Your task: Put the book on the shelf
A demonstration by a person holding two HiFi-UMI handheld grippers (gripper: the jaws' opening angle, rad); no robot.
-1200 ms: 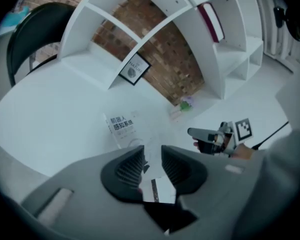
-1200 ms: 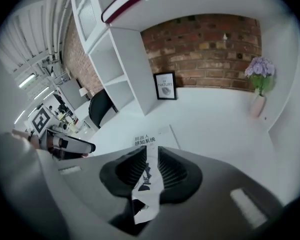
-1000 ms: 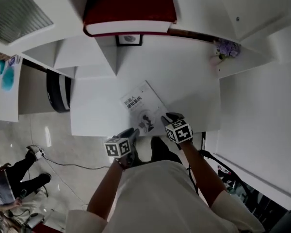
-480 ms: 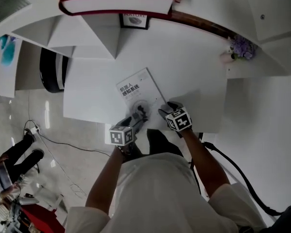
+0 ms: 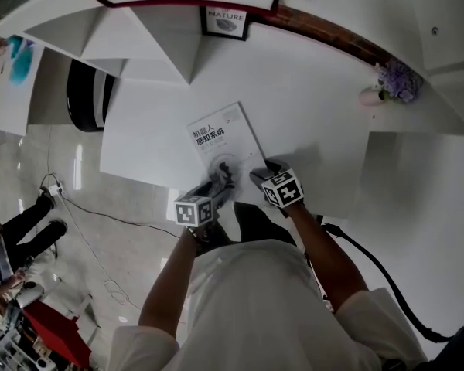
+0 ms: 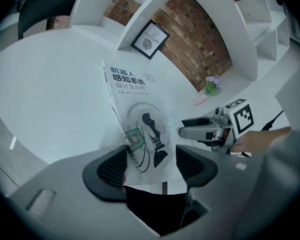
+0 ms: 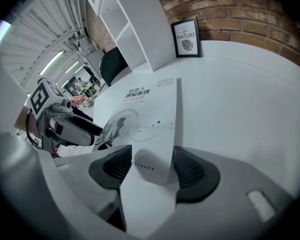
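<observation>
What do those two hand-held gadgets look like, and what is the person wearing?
Each is grey, with two dark ribbed pads and a white cube bearing black square markers: the left gripper and the right gripper. The person wears a pale short-sleeved shirt. A black cable hangs nearby.

Framed print (image 5: 226,20) and purple flowers (image 5: 400,78) on white table (image 5: 309,107)

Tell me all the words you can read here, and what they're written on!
"机器人感知系统": the title on the cover of the book.
"OF NATURE": on the framed picture standing at the back of the table.
The smaller line under the book's title and the tiny print low on its cover are too blurred to read.
</observation>
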